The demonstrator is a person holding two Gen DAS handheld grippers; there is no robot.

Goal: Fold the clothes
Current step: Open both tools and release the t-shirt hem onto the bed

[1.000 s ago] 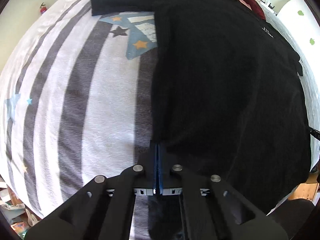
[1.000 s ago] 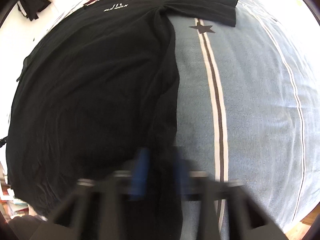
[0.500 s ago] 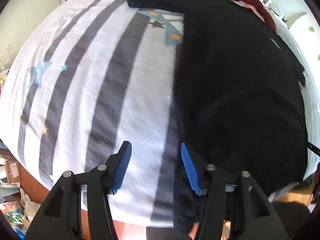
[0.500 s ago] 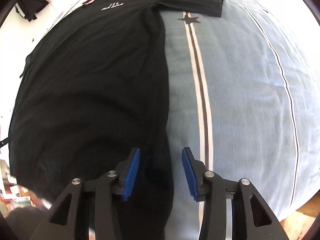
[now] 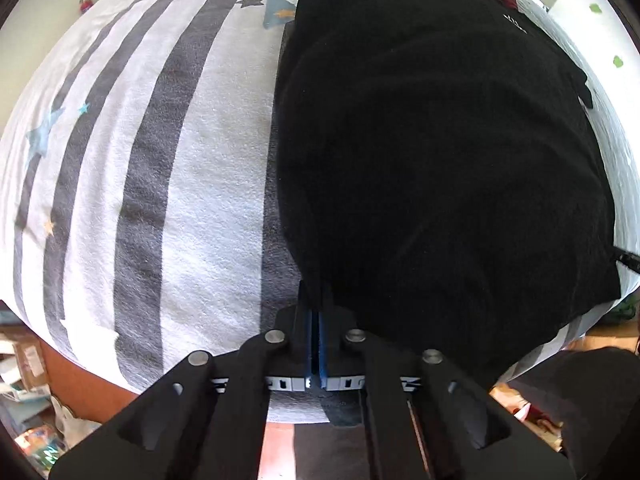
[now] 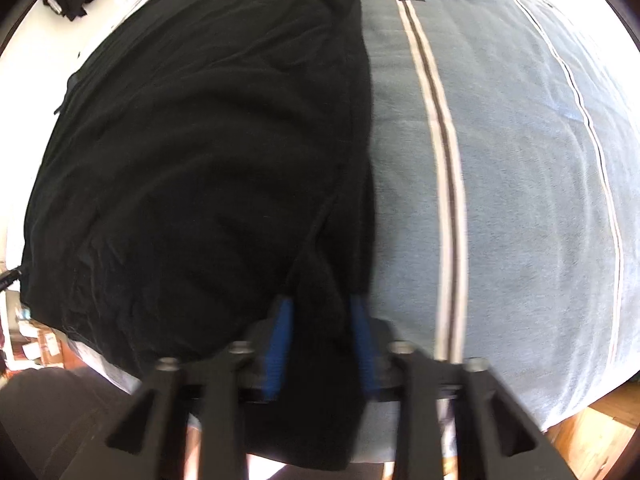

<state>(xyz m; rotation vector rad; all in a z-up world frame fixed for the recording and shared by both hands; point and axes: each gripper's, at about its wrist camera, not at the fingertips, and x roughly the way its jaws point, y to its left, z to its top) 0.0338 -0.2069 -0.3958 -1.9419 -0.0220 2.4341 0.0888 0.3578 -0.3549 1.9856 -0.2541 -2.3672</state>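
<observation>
The left claw (image 5: 315, 312), at the lower centre of its frame, is clamped on the near left hem corner of the black T-shirt (image 5: 432, 152). The right claw (image 6: 320, 312) has just been closing, its jaws narrow, blue pads (image 6: 280, 340) pressing bunched hem. The shirt lies flat on the striped bed (image 5: 140, 168), filling the right of the left view.
</observation>
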